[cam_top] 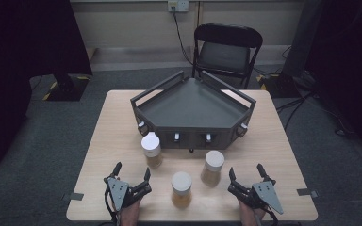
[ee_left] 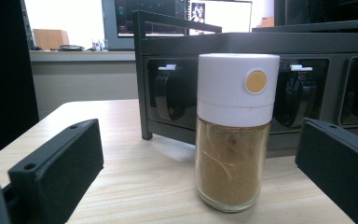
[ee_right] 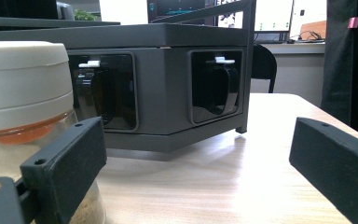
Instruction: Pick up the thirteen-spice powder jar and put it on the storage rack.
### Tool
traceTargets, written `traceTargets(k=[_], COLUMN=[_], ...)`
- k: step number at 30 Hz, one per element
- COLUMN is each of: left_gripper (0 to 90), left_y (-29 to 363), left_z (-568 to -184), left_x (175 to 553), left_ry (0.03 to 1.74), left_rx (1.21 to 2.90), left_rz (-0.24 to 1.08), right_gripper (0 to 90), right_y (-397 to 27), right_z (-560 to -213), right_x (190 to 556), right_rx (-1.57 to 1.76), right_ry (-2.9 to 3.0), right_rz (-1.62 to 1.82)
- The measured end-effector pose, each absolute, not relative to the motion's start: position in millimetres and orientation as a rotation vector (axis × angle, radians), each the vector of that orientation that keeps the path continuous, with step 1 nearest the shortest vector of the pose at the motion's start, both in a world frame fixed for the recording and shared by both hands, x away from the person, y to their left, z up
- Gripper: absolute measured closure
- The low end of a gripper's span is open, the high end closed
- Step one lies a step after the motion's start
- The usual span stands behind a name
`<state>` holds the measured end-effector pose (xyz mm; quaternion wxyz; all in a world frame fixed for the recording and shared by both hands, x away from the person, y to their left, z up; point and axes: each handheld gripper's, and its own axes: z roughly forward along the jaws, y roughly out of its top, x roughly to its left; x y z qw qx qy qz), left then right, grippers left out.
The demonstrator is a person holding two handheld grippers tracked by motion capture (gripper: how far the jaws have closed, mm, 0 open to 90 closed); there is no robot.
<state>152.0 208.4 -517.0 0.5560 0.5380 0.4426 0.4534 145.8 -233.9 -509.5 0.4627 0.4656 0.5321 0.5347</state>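
I see my left tongs [ee_left: 193,163] and right tongs [ee_right: 198,158] both spread apart, empty, the white-capped glass jar [ee_left: 235,130] of brown powder standing upright on the counter [cam_top: 113,141] before the dark rack [cam_top: 193,110].

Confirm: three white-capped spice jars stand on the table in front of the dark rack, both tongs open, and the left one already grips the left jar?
Not quite. The left tongs grip nothing: in the left gripper view the left jar stands free between the open jaws, untouched. The rest holds: the high view shows three jars, including the middle jar and the right jar, before the rack, and the right tongs open.
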Motion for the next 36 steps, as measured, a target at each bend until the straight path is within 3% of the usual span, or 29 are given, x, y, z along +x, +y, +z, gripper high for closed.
traceTargets(k=[36], left_gripper=[0.0], left_y=[211.3], left_z=[-508.8], left_x=[157.1], left_ry=[1.041], left_rx=[1.299], left_rz=[1.033], right_gripper=[1.2], right_y=[-232.2], right_z=[-513.6], right_x=[144.1], right_rx=[1.123], right_ry=[1.292], right_rz=[1.312])
